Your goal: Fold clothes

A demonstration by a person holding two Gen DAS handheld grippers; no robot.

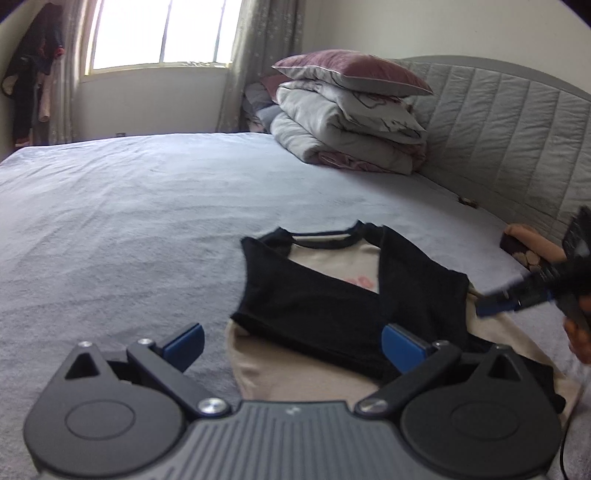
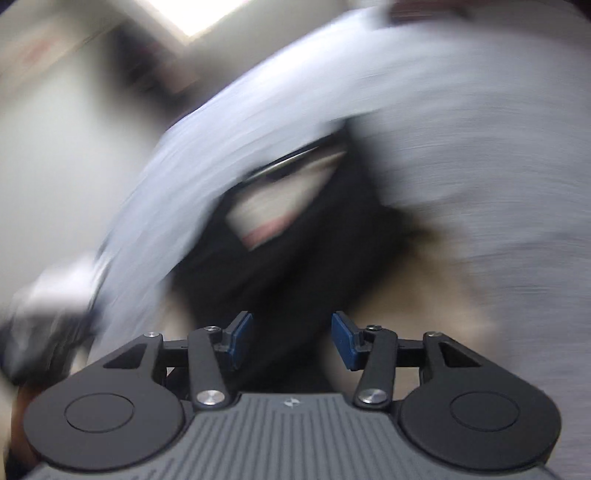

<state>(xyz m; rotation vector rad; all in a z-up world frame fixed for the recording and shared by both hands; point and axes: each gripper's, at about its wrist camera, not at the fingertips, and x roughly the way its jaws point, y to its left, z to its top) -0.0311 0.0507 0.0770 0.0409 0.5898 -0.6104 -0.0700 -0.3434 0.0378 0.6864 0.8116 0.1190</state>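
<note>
1. Left gripper (image 1: 293, 345): jaws spread wide, blue pads (image 1: 184, 345) pinching nothing, just hovering over the near end of the shirt (image 1: 347, 295).
2. Right gripper (image 2: 291, 339): jaws partway apart, nothing between the pads, only dark fabric blurred underneath. Also visible from the left wrist view, smeared, at the shirt's right edge (image 1: 495, 304).
3. Shirt: lying flat on the bed (image 1: 129, 221), cream body with black sleeves folded in across the chest, black-trimmed neckline pointing toward the far side, a bit of pink print peeking through the gap.
4. Right wrist view heavily motion-blurred, so not much else readable there.
5. Further out: stack of folded bedding with a mauve pillow (image 1: 351, 70) on top by the padded grey headboard (image 1: 498, 140), curtained window (image 1: 162, 33) behind, clothes hanging (image 1: 33, 81) in the far left corner.
</note>
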